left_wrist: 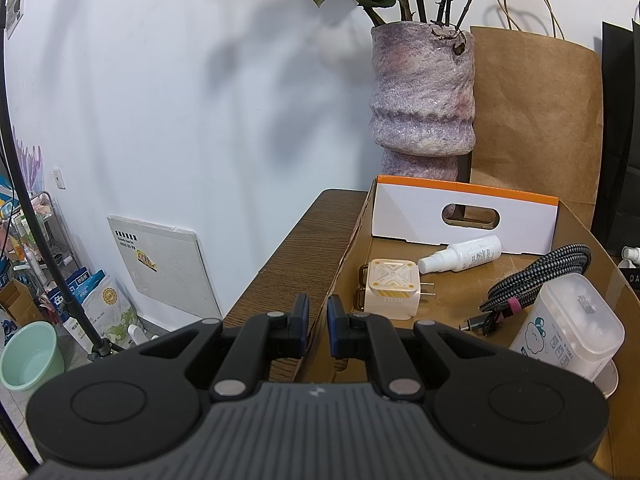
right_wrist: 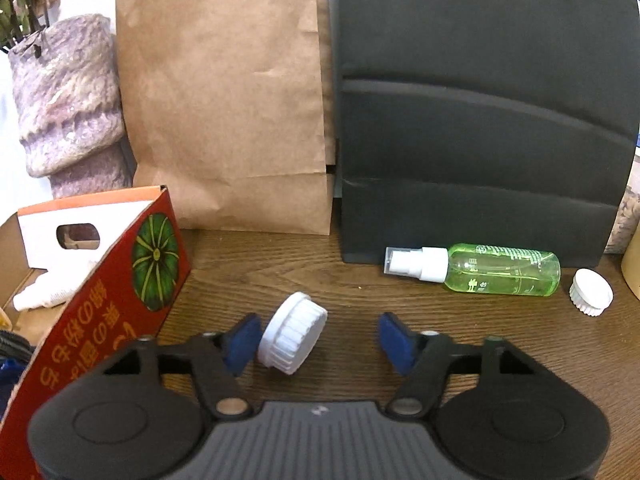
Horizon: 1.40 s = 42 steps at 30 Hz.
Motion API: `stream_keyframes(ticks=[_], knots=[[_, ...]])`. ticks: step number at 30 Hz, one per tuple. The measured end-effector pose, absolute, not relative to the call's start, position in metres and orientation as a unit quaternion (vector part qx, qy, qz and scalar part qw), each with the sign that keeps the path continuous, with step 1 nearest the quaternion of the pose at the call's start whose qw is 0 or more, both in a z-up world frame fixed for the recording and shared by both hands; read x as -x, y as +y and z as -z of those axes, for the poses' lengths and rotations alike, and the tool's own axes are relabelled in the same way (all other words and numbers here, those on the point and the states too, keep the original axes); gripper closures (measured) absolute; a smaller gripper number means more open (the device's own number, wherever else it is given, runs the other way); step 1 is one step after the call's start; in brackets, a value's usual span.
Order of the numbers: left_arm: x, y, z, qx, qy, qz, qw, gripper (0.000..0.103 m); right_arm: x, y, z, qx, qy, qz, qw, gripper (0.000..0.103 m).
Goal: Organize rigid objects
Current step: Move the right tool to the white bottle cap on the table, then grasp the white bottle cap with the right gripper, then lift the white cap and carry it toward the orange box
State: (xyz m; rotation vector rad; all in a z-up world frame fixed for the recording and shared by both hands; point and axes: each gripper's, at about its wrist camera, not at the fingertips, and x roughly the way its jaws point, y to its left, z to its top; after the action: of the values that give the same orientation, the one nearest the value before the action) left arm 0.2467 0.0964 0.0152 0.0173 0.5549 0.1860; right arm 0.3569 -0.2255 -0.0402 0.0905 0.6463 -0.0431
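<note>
Cap: white ribbed cap [right_wrist: 293, 333] lay tilted on the wooden table [right_wrist: 360, 360], just beside the red box [right_wrist: 100, 312]
Right gripper [right_wrist: 316, 338]: fingers apart around it; left pad touching, right pad clear
Left gripper [left_wrist: 318, 322]: together, pinching the box's wall [left_wrist: 344, 264]
Advice: centre before clamping; squeeze the ribbed sides

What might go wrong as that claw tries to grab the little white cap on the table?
The white cap is tilted on its edge, touching only one pad of the right gripper, so it might roll or squirt out when squeezed. The red box wall is close beside that pad and could get bumped. The green bottle lies on its side and could roll if the table is knocked.
</note>
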Motion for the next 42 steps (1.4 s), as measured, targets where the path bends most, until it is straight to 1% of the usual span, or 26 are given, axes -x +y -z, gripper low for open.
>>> stream_keyframes(ticks=[1,2,3,4,18,42], knots=[[-0.247,0.096,-0.015,-0.008,0.273,-0.092,0.957,0.092,-0.357,-0.226,0.039,-0.045,0.316,0.02,0.948,0.063],[-0.247,0.096,-0.015,-0.008,0.273,-0.092,0.957,0.092,-0.356,-0.226,0.039,-0.046,0.314,0.019,0.948,0.07],[-0.247,0.096,-0.015,-0.008,0.273,-0.092,0.957,0.092,-0.356,-0.227,0.039,-0.049,0.313,0.019,0.948,0.083],[-0.247,0.096,-0.015,-0.009,0.273,-0.092,0.957,0.092,-0.356,-0.228,0.039,-0.053,0.312,0.018,0.948,0.088],[-0.247,0.096,-0.015,-0.008,0.273,-0.092,0.957,0.092,-0.352,-0.228,0.035,-0.051,0.294,0.013,0.954,0.088],[-0.247,0.096,-0.015,-0.009,0.273,-0.092,0.957,0.092,-0.318,-0.219,-0.016,-0.052,0.194,-0.022,0.979,0.088]])
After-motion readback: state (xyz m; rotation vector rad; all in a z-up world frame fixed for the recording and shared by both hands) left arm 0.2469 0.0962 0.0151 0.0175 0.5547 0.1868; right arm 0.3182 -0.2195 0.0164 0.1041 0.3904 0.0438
